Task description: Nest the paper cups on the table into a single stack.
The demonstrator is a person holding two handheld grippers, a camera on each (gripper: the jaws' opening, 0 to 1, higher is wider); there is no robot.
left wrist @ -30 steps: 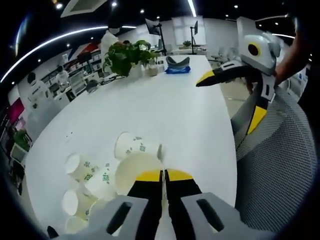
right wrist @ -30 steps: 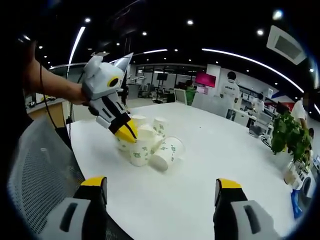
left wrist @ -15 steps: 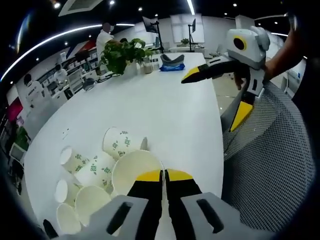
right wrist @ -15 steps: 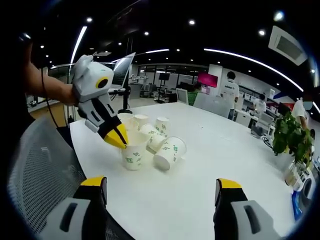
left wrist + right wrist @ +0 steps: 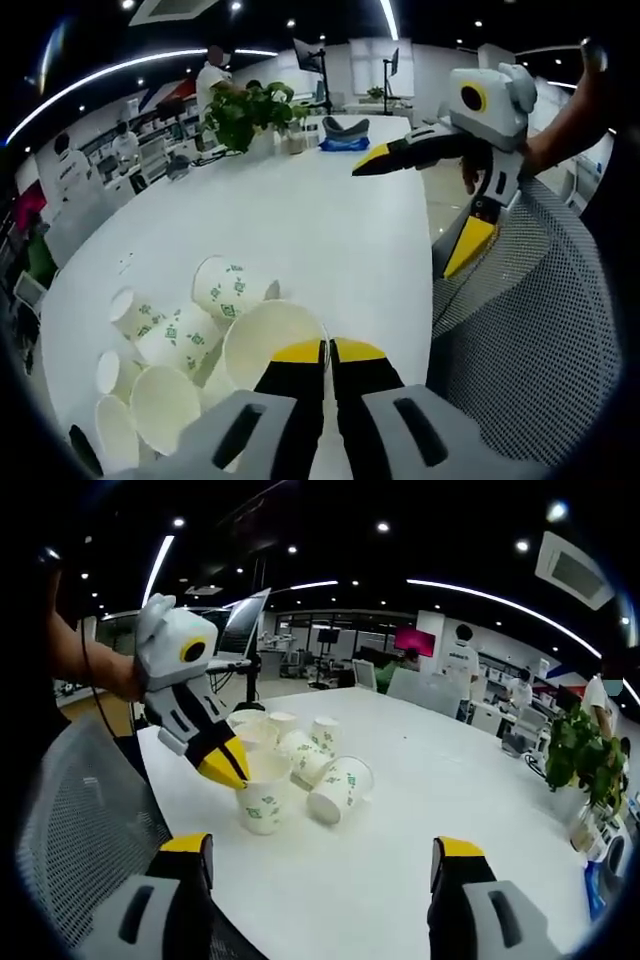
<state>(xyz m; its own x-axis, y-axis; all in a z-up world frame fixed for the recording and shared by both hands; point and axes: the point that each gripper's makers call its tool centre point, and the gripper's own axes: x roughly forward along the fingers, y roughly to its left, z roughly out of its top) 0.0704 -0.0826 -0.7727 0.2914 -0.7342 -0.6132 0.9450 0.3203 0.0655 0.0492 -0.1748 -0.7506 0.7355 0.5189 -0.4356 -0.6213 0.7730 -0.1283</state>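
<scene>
My left gripper [image 5: 327,350] is shut on the rim of an upright white paper cup [image 5: 268,343] with green print. In the right gripper view that left gripper [image 5: 224,768] holds the cup [image 5: 262,802] at or just above the white table [image 5: 420,780], near its edge. Beside it two cups lie on their sides [image 5: 340,788] [image 5: 300,755], and other cups stand behind them [image 5: 322,732]. In the left gripper view the loose cups [image 5: 170,335] cluster left of the held one. My right gripper [image 5: 323,848] is open and holds nothing; it hovers off the table's edge [image 5: 415,205].
A grey mesh chair back [image 5: 540,330] stands against the table's edge below the right gripper. A potted plant [image 5: 245,110] and a blue-and-grey object [image 5: 343,135] sit at the table's far end. People and desks fill the office behind.
The left gripper has drawn the gripped cup out of the cluster toward the table's edge. The right gripper stays open and has barely moved.
</scene>
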